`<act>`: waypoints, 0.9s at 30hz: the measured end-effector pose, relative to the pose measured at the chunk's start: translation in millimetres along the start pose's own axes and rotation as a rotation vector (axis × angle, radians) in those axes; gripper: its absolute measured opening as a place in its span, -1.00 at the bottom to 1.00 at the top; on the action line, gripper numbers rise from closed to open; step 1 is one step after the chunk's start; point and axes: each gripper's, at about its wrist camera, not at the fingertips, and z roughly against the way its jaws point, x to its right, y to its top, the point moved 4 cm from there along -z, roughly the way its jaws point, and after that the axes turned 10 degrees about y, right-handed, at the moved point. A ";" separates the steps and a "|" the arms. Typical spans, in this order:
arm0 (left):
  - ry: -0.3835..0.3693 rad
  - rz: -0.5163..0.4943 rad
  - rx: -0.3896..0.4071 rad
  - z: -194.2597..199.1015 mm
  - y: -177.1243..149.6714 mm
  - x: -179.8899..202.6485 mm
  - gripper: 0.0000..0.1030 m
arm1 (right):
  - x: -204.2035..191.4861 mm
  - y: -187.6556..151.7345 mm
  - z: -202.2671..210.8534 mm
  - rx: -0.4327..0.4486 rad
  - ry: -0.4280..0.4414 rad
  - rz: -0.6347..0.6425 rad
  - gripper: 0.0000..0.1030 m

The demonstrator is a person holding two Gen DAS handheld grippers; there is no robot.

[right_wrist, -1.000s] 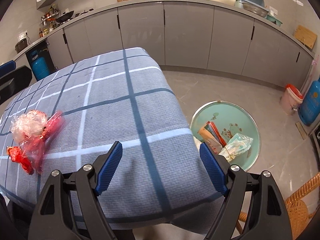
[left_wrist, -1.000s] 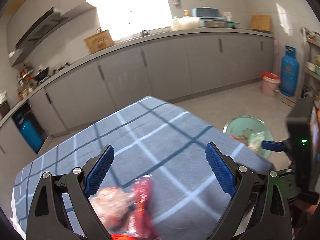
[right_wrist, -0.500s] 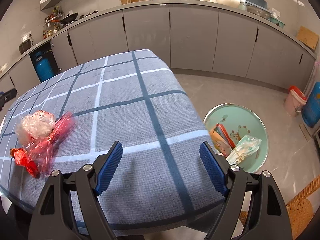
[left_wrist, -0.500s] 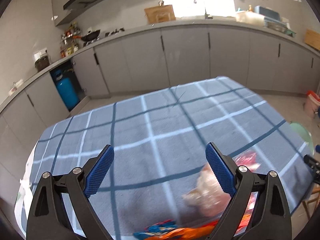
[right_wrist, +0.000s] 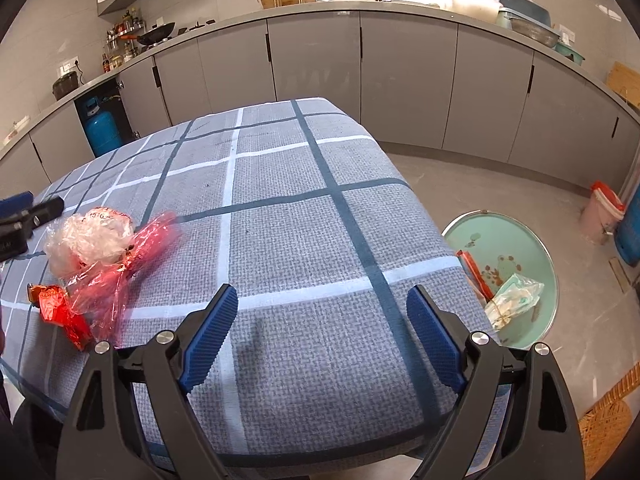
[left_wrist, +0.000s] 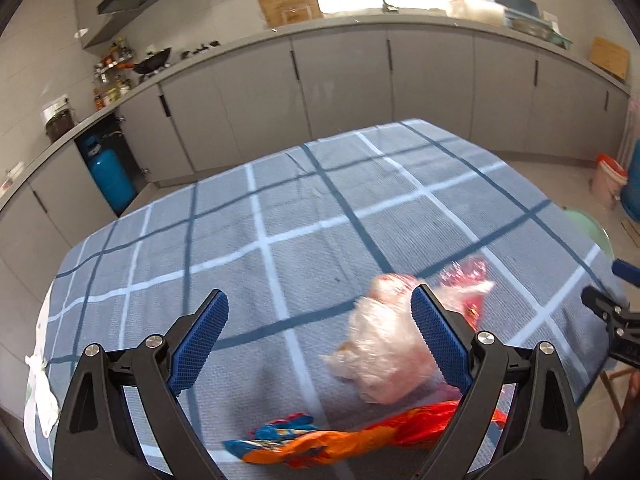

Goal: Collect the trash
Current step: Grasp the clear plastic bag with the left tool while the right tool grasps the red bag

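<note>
A crumpled clear plastic bag point(left_wrist: 382, 344) lies on the checked tablecloth point(left_wrist: 304, 216), just inside the right finger of my left gripper point(left_wrist: 320, 340), which stands open above the cloth. A red cellophane wrapper point(left_wrist: 466, 284) sits behind that finger, and an orange and blue wrapper point(left_wrist: 340, 440) lies nearer the table's edge. In the right wrist view the same clear bag point(right_wrist: 90, 240), red cellophane point(right_wrist: 132, 264) and orange wrapper point(right_wrist: 60, 308) lie at the left. My right gripper point(right_wrist: 322, 340) hangs over bare cloth, its jaws opening with nothing between them.
A mint green basin point(right_wrist: 508, 272) with several pieces of trash stands on the floor right of the table. Grey cabinets point(right_wrist: 400, 80) line the back. A blue gas cylinder point(right_wrist: 100, 130), a pink bucket point(right_wrist: 604, 212) and a wicker chair point(right_wrist: 604, 432) are around.
My left gripper swung left across the table and dropped lower; the clear bag and red wrapper now sit at its right finger. The right gripper's view shifted slightly left.
</note>
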 end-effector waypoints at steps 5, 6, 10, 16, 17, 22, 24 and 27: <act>-0.005 0.003 -0.031 -9.9 -3.9 6.0 0.77 | 0.6 0.3 0.2 0.007 0.006 -0.004 0.67; -0.014 0.008 -0.038 -11.6 -4.2 6.2 0.77 | 1.2 0.2 -0.3 0.007 0.008 -0.007 0.67; -0.044 0.011 -0.052 -17.0 -6.4 9.5 0.56 | -0.4 -0.3 -3.1 0.003 0.016 -0.007 0.67; -0.141 0.009 -0.075 -19.1 -8.7 17.5 -0.69 | -5.5 2.2 -7.4 -0.001 0.041 -0.010 0.68; -0.136 0.010 -0.067 -17.8 -7.1 16.5 -0.77 | -7.3 3.7 -8.1 -0.003 0.049 -0.009 0.68; -0.081 0.035 -0.022 -12.4 3.8 0.4 -0.79 | -32.1 17.8 -12.2 0.005 0.097 0.026 0.68; -0.059 0.049 -0.012 -11.5 6.1 -6.1 -0.80 | -49.0 25.8 -16.8 0.009 0.127 0.049 0.68; 0.030 0.056 0.041 -7.5 10.5 -17.3 -0.80 | -70.0 34.6 -26.0 0.003 0.152 0.078 0.68</act>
